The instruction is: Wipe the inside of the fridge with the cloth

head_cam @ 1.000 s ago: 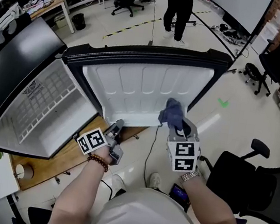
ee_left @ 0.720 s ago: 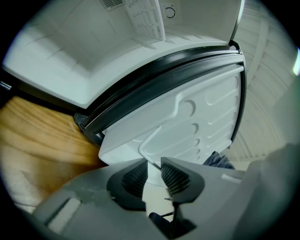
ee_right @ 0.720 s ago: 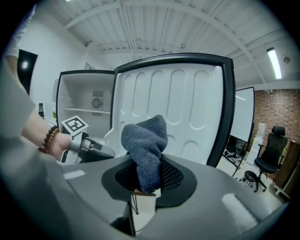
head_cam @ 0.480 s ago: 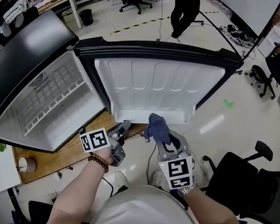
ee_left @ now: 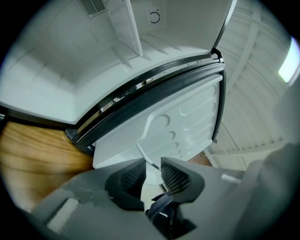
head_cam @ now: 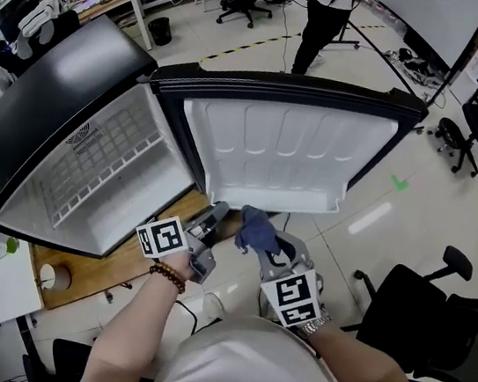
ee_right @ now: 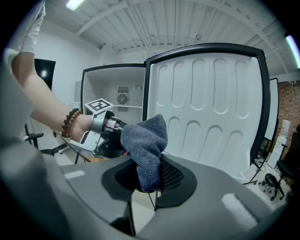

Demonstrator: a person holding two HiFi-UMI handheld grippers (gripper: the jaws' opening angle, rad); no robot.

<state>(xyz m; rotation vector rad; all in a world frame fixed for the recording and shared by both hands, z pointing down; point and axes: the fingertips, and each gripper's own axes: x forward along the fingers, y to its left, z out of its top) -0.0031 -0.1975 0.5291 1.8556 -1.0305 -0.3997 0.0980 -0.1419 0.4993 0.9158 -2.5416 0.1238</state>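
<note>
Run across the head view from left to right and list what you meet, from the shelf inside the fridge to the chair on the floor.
In order: wire shelf → left tool → cloth → black office chair. The open door and the right tool overlap these and are left out.

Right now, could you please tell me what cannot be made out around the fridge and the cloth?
Right gripper view: the cloth covers the pads of the right tongs; how deep it sits is hidden.
Right gripper view: the left tongs block the lower part of the fridge compartment.
Head view: stains on the door lining are too small to tell.
Head view: the bystander is cut off by the top edge.
</note>
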